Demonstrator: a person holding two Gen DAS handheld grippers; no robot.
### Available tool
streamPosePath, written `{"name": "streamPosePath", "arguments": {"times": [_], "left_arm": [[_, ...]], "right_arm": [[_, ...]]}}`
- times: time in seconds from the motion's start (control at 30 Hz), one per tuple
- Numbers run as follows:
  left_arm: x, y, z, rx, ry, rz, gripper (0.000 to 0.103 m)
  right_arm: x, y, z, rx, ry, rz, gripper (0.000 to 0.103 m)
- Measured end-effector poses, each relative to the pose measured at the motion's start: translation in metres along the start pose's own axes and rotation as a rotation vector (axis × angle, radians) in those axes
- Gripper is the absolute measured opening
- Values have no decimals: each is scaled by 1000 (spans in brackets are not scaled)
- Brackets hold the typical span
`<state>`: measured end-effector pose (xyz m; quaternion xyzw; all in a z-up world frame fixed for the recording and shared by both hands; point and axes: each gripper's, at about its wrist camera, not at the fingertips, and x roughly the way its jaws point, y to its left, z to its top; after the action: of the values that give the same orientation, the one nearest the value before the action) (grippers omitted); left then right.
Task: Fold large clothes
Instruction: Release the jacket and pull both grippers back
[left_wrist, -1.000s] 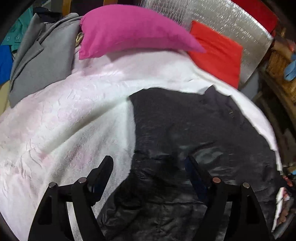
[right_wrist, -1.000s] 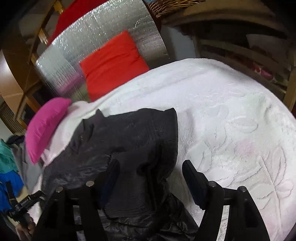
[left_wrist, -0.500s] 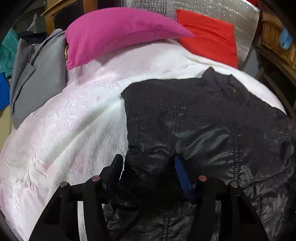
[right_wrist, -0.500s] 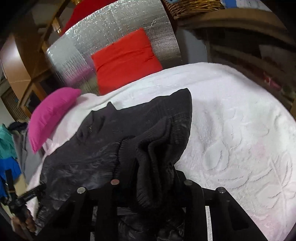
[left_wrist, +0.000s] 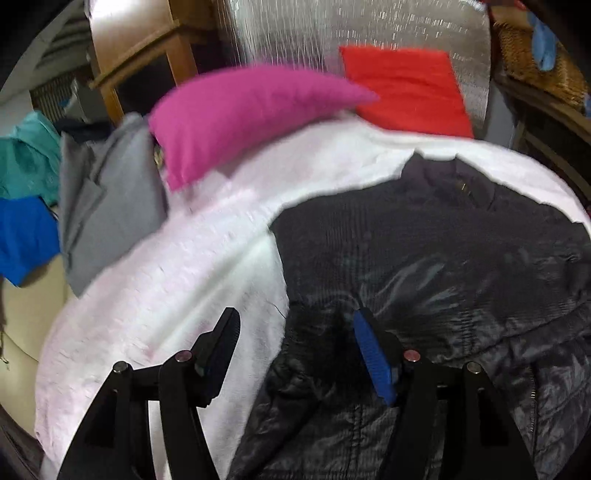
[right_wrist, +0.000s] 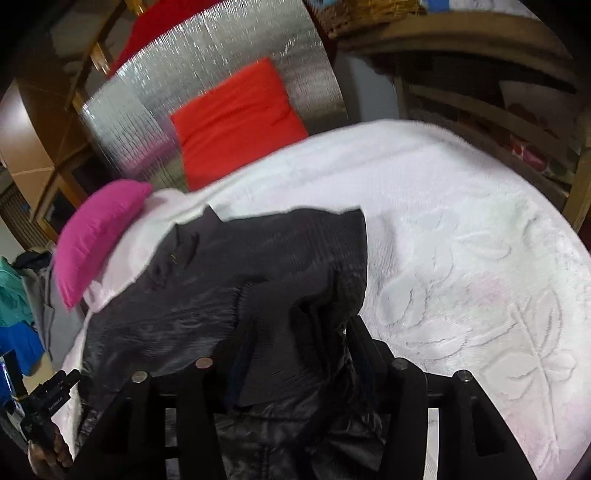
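My left gripper (left_wrist: 295, 350) stands open, jaws just widened, astride the dark jacket (left_wrist: 424, 258) edge at six o'clock on the white bedspread (left_wrist: 184, 277). My right gripper (right_wrist: 291, 354), jaws just easing apart, has bunched knit hem between them; grip uncertain. Risk: the loosened hem slipping out, spoiling the fold.

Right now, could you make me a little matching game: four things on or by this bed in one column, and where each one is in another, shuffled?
Things:
1. pink pillow
2. red cushion
3. black jacket
4. grey coat

Places:
A. spread flat on the white blanket
B. draped off the blanket's left side, by the teal and blue clothes
C. leaning on the silver panel
D. at the head of the blanket, between the coat and the cushion

Pairs: 1-D, 2-C, 3-A, 4-B
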<state>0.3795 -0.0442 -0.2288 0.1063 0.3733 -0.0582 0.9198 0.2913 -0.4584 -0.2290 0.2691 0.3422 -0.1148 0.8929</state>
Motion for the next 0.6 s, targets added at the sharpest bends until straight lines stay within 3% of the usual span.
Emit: {"name": "streamPosePath", "arguments": {"times": [0.13,0.6], "left_arm": [[-37,4,0,-2,-99,14,71],[-152,12,-13,-31,-272,41,75]], "right_arm": [[-31,6,-3,4,-78,54,69],[-124,12,-59,-73,-184,135,69]]}}
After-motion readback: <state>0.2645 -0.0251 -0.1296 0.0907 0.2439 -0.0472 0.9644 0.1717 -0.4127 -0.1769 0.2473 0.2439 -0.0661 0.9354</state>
